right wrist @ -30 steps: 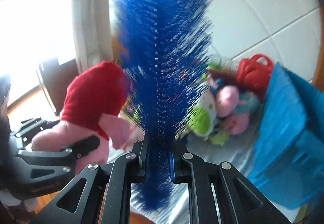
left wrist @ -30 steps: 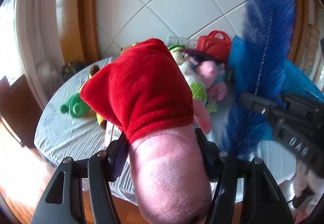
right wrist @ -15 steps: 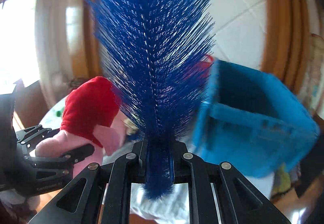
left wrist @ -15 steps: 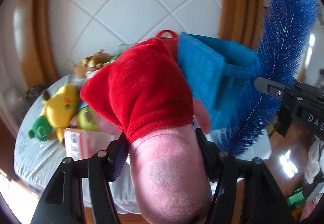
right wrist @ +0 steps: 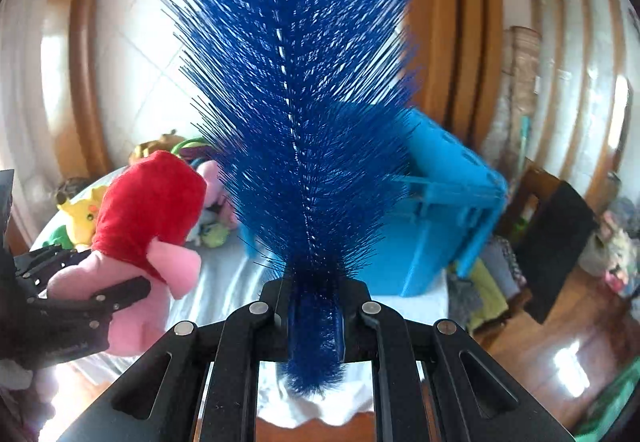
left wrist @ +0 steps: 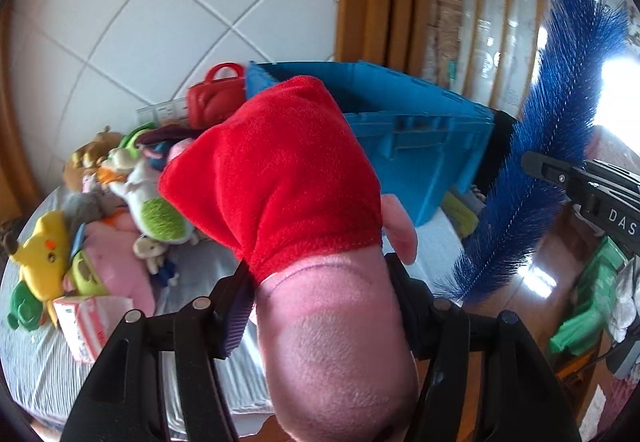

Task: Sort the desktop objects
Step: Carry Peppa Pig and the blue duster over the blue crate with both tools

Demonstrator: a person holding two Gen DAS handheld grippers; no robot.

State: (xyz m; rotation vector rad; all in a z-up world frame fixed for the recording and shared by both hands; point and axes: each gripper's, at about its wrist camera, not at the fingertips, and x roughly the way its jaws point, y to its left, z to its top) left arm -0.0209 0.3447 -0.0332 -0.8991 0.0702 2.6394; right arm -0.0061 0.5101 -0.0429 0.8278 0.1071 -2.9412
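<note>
The left gripper (left wrist: pixel 324 306) is clamped on a pink plush toy (left wrist: pixel 332 342) in a red dress (soft, light, best pinched at the firm body). The right gripper (right wrist: pixel 314 316) is closed tight on a blue bristle brush (right wrist: pixel 292 102), gripped low on its stiff wire spine. Both are carried above the table (left wrist: pixel 36 362), near the blue crate (left wrist: pixel 420 138).

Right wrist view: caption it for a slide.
Right hand-held gripper shut on a blue bristle brush, blue crate ahead, pink plush in red dress at left.
</note>
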